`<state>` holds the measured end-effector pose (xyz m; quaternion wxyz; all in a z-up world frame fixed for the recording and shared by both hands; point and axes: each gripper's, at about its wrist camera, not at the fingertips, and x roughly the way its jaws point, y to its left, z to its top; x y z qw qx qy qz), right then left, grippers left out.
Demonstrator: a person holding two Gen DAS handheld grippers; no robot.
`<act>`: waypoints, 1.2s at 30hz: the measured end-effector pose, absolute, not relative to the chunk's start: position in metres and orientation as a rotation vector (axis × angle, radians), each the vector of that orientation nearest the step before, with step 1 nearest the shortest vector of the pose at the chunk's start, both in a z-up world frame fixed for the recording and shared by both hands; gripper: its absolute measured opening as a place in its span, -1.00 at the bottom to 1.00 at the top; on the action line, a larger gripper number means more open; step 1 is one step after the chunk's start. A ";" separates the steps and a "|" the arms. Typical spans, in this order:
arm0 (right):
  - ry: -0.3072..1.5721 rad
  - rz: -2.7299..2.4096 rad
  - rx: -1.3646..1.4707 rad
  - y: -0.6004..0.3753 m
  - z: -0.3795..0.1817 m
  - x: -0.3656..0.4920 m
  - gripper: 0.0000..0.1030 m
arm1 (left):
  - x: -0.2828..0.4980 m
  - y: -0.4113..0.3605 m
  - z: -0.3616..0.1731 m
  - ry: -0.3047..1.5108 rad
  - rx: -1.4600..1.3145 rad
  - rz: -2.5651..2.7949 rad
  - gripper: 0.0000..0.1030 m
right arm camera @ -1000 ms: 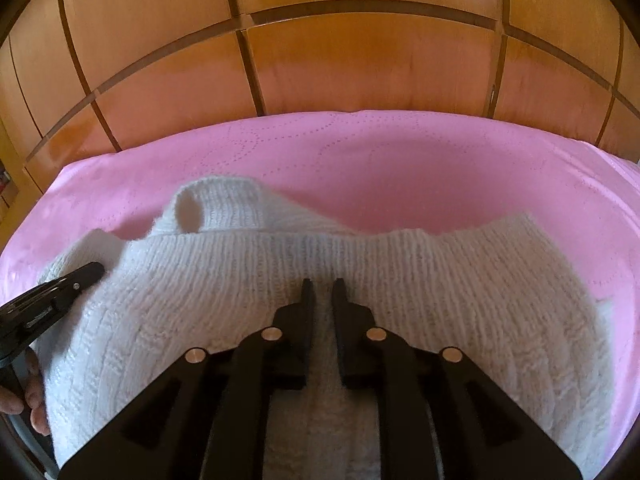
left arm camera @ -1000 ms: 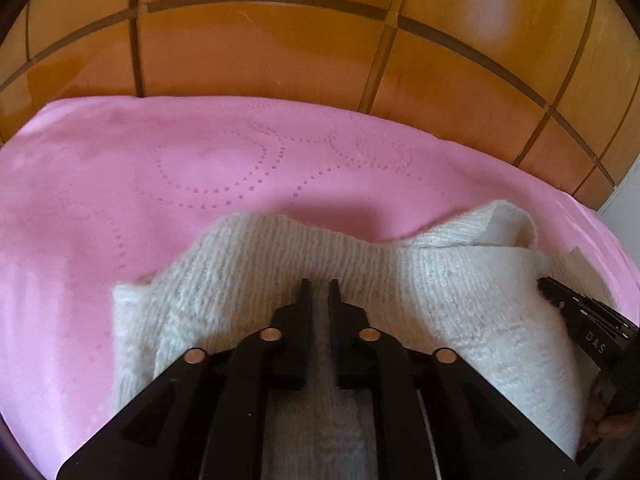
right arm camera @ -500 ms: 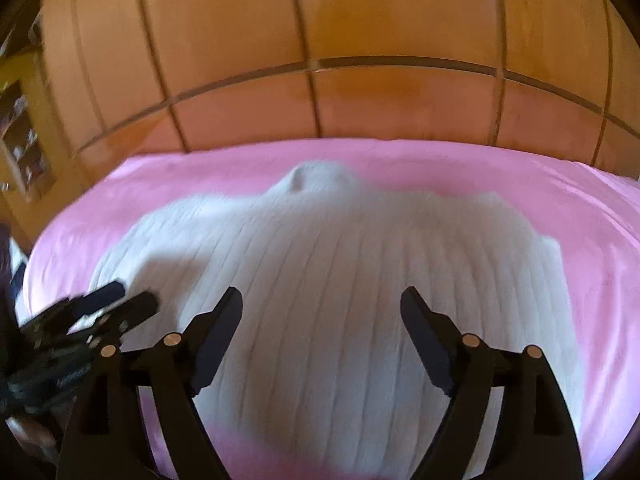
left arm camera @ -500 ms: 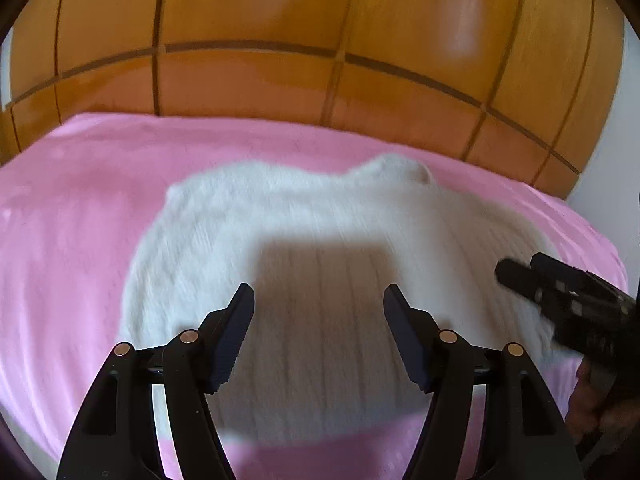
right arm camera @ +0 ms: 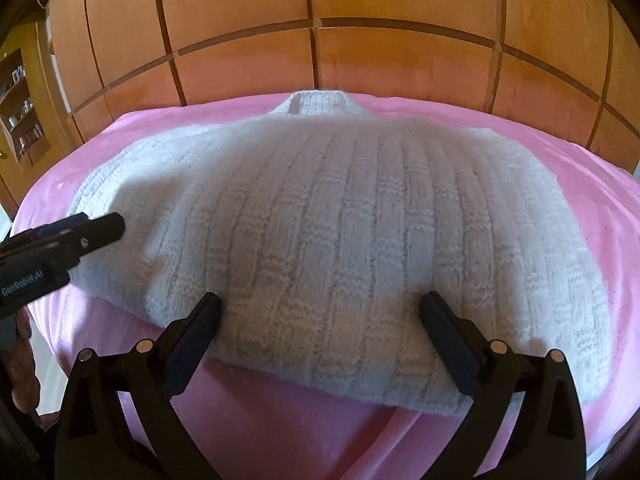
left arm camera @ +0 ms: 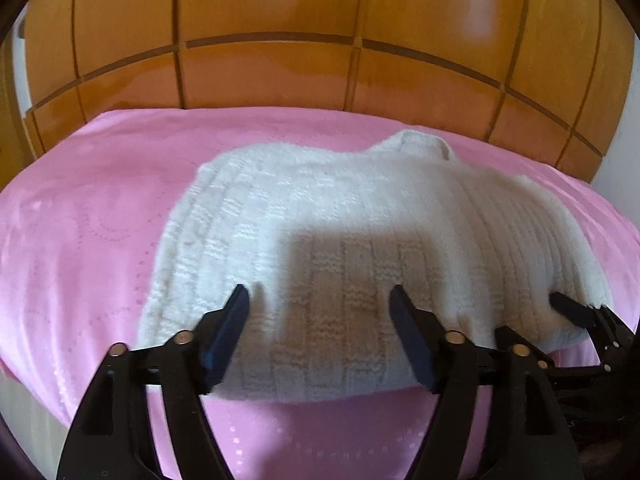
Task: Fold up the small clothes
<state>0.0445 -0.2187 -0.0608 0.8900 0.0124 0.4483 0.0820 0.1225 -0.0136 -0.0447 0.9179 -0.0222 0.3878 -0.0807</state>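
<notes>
We tilt our left gripper (left arm camera: pixel 320 300) and right gripper (right arm camera: pixel 320 308) downward over the folded white ribbed knit sweater (right arm camera: pixel 340 220), jaws just opened wide, gripping nothing

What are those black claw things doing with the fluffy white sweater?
A person is folding a small white knitted sweater on a pink bedcover, using a black gripper in each hand. The sweater lies flat, collar toward the wooden headboard. The left gripper and right gripper have just been opening; both are open with nothing pinched, poised over the sweater's near edge. It looks as if they have let go.
</notes>
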 end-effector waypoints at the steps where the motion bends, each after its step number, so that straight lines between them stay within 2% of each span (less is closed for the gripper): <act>1: 0.933 0.166 0.026 -0.219 -0.059 0.044 0.93 | 0.123 -0.012 -0.043 0.796 -0.049 -0.165 0.44; 11: 0.864 0.024 0.108 -0.266 -0.026 0.056 0.95 | 0.122 0.013 -0.041 0.812 -0.083 -0.105 0.44; 16: 1.001 -0.073 0.259 -0.310 -0.061 0.068 0.95 | 0.122 0.039 -0.046 0.829 -0.113 -0.036 0.44; 19: 0.961 -0.058 0.277 -0.313 -0.063 0.066 0.96 | 0.121 0.066 -0.050 0.839 -0.167 0.000 0.44; 20: 0.961 -0.059 0.274 -0.312 -0.063 0.066 0.96 | 0.121 0.074 -0.054 0.853 -0.183 0.012 0.42; 22: 0.955 -0.054 0.284 -0.314 -0.062 0.066 0.96 | 0.122 0.091 -0.062 0.897 -0.229 0.020 0.25; 26: 0.944 -0.052 0.275 -0.315 -0.063 0.059 0.96 | 0.119 0.108 -0.072 0.931 -0.304 0.005 0.20; 27: 0.942 -0.055 0.268 -0.312 -0.064 0.058 0.96 | 0.118 0.108 -0.072 0.929 -0.310 -0.004 0.08; 28: 0.940 -0.057 0.265 -0.312 -0.064 0.057 0.96 | 0.117 0.107 -0.070 0.924 -0.314 -0.018 0.05; 36: 0.927 -0.065 0.252 -0.307 -0.065 0.047 0.96 | 0.119 0.099 -0.057 0.898 -0.295 -0.032 0.05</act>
